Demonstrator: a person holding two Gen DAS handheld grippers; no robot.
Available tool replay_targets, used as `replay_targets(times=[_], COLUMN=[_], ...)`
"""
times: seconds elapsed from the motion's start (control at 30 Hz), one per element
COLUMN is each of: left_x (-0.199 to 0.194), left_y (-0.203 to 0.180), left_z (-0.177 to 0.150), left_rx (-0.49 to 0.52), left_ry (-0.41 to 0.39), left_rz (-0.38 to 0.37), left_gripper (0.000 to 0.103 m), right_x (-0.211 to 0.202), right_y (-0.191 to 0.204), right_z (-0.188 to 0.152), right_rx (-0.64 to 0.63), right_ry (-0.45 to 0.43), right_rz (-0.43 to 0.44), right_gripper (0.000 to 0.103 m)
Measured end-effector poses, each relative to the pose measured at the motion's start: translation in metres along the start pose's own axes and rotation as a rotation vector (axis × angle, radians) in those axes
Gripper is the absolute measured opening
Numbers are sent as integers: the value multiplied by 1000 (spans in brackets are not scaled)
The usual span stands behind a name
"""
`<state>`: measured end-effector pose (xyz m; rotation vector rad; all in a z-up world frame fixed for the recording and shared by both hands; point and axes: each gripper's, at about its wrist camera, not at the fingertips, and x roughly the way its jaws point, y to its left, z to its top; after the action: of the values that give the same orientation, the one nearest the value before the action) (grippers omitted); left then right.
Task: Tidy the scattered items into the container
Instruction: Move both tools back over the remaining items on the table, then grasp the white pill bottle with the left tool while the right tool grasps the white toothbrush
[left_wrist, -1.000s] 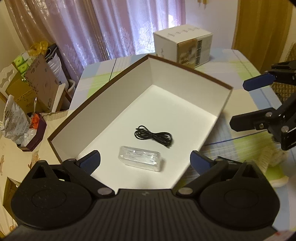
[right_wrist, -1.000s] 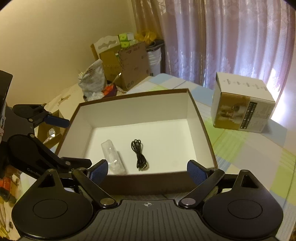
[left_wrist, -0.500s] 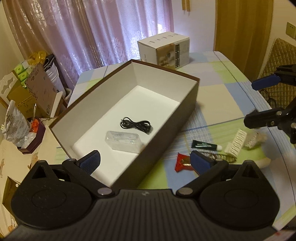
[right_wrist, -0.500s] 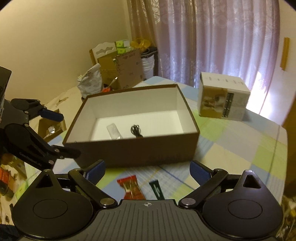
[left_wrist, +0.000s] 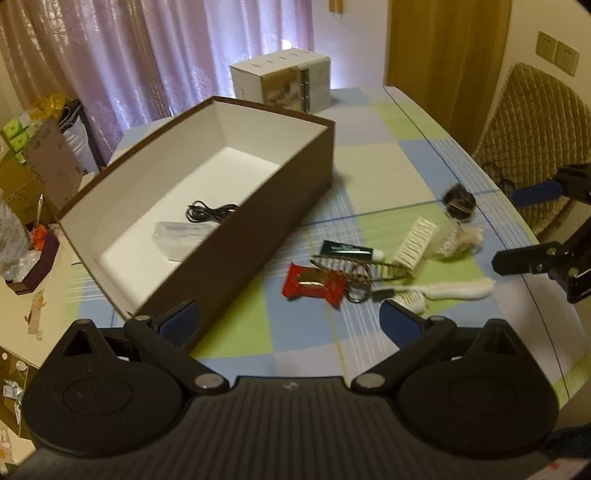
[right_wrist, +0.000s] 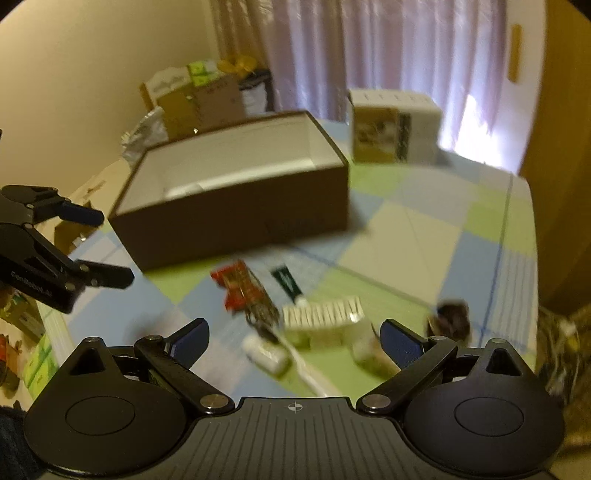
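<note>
Hovering over table clutter, both grippers empty, jaws wide apart, ready to pick. Left gripper (left_wrist: 290, 317) near red snack packet (left_wrist: 314, 283); right gripper (right_wrist: 293, 338) above white comb (right_wrist: 323, 314). Brown box (left_wrist: 258, 236) just beside pile, holding black cable (left_wrist: 210, 212) and clear packet (left_wrist: 181, 236). Green tube (left_wrist: 347, 251), brush (left_wrist: 439, 290), dark hair tie (left_wrist: 460, 201) not yet boxed.

No readable text, print on white carton (left_wrist: 291, 83) and green tube (left_wrist: 345, 250) too blurred

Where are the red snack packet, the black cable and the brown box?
red snack packet (left_wrist: 314, 283), left wrist view, wrapper middle
black cable (left_wrist: 210, 213), left wrist view, coiled middle
brown box (left_wrist: 266, 218), left wrist view, outer side wall
</note>
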<state>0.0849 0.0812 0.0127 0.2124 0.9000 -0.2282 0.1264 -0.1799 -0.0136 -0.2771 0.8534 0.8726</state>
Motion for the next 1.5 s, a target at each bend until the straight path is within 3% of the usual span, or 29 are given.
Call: replay_targets(times=[0.57,1.13,1.5], left_x=[46,89,115], left_y=[-41,-69,-84], left_z=[-18,-23,-19], left_rx=[57,51,-3], left_ry=[62,141,145], left_rz=[-82,-125,-136], left_gripper=[101,98,83], right_x=[13,38,49], right_y=[-34,-59,-71], right_z=[-54,-73,-78], right_rx=[139,149,98], right_ry=[103,147,162], right_rz=[-83,-64,-64], right_gripper=[97,96,90])
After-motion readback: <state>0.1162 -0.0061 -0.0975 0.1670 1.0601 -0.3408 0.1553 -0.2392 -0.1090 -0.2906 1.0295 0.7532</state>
